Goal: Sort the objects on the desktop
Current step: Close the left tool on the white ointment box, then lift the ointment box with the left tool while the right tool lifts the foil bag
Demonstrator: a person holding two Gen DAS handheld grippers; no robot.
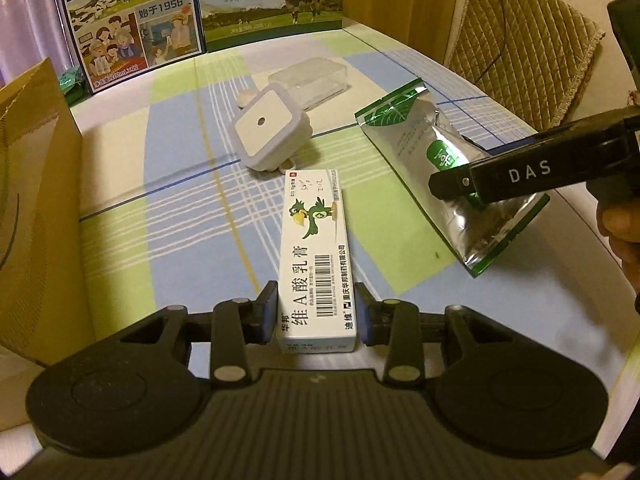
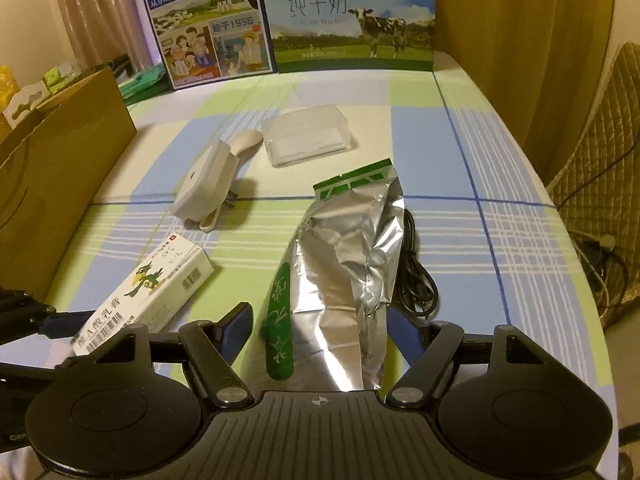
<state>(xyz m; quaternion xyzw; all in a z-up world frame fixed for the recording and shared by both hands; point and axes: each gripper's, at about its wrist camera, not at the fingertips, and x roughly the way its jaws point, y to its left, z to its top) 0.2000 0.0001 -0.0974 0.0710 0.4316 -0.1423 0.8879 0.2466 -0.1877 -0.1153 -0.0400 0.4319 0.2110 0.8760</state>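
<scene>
Left wrist view: left gripper (image 1: 317, 312) sits at bottom centre, blue pads (image 1: 269, 312) flanking the near end of the ointment box (image 1: 316, 264). The pads look to be touching its sides, so it's clamped on the box. Box is white, long and narrow, with a green parrot print, a barcode and black Chinese text; it lies flat on the checked tablecloth (image 1: 168, 184) and runs up the frame. Just past its far end is a white square night-light plug (image 1: 272, 128), with a clear plastic case (image 1: 308, 82) behind that. The foil tea pouch (image 1: 436, 168) lies diagonally at right, silver with green edges. The right gripper (image 1: 520, 176), black and marked DAS, comes in from the right edge over the pouch. Cardboard box wall (image 1: 36, 200) fills the left edge. Two milk cartons (image 1: 200, 12) close off the top. Open cloth lies between the ointment box and the cardboard.

Right wrist view: right gripper (image 2: 320, 332) at bottom centre, jaws spread wide with the foil tea pouch (image 2: 348, 264) between them. Contact on either side isn't clear, so I can't tell if it's gripping. A black cable (image 2: 416, 276) is coiled just right of the pouch. Ointment box (image 2: 148, 292) is lower left, with the left gripper (image 2: 36, 320) at its near end. Night-light plug (image 2: 208, 180) and clear case (image 2: 308, 136) sit mid-frame. Table edge curves down the right side, and the cloth there is open.
</scene>
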